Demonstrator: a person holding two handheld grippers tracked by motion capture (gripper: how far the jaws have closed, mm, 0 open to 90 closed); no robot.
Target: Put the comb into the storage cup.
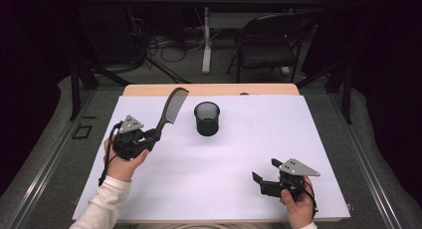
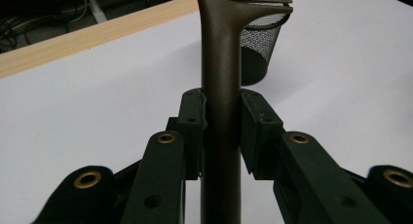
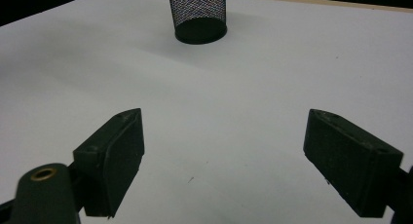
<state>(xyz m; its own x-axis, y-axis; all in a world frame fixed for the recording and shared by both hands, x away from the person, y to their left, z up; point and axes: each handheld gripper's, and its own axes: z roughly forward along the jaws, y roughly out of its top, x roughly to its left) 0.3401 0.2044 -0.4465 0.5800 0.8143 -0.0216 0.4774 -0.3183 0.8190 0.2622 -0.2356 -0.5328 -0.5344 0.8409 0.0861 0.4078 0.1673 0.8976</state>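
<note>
A dark brown comb (image 1: 170, 111) rises at a slant from my left gripper (image 1: 152, 135), which is shut on its handle at the table's left side. In the left gripper view the comb handle (image 2: 221, 87) stands clamped between both pads, with the teeth at the top edge. A black mesh cup (image 1: 207, 118) stands upright on the white sheet, just right of the comb's head and apart from it. My right gripper (image 1: 263, 174) rests low near the front right, open, nothing between its jaws. Beyond the wide-apart jaws, the mesh cup (image 3: 197, 14) shows in the right gripper view.
The white sheet (image 1: 239, 154) covers most of the wooden table (image 1: 209, 89). A folding chair (image 1: 271, 40) and a table leg (image 1: 206, 40) stand on the floor beyond the far edge. Cables lie on the floor there.
</note>
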